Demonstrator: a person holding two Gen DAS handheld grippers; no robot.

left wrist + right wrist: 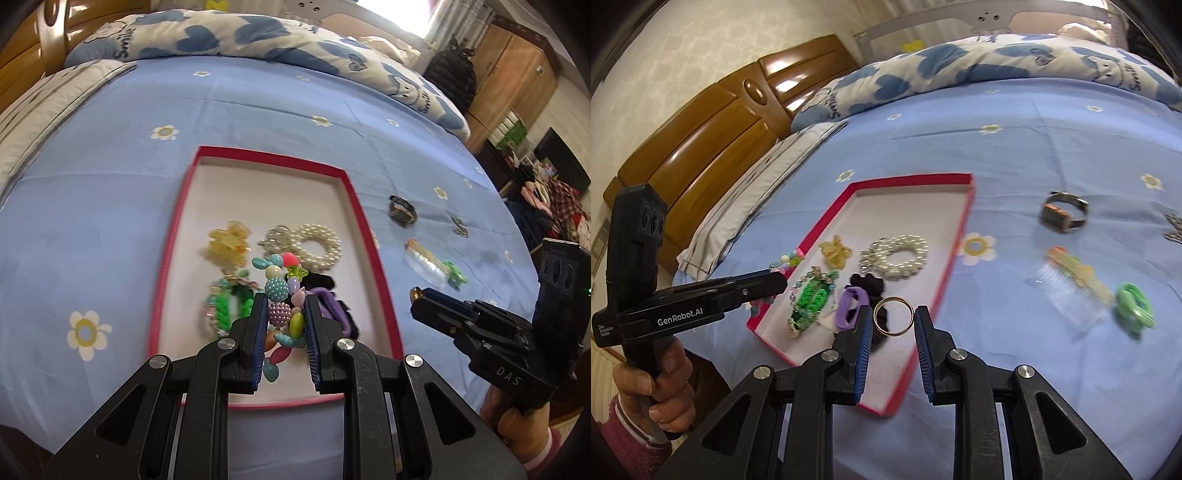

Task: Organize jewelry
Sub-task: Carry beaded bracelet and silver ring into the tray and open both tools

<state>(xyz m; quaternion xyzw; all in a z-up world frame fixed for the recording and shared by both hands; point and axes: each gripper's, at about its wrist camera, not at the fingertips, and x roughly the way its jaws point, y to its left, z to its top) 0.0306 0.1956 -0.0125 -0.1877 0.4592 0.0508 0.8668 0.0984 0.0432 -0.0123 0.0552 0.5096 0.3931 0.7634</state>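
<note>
Bead bracelet (282, 302): multicoloured, clamped between the left gripper (285, 314) fingers, held over the near end of the tray.
Ring (894, 316): gold band, pinched edgewise by the right gripper (893, 325), above the tray's near corner.
Tray (360, 221): red-rimmed, holding pearl bracelet (319, 245), yellow clip (229, 243), green band, scrunchies.
Bed (110, 184): watch (1063, 212), comb (1071, 291) lying outside the tray.

Glossy plastic bead bracelet (282, 295), shiny metal ring (893, 316), matt cloth bedsheet (1015, 166)
</note>
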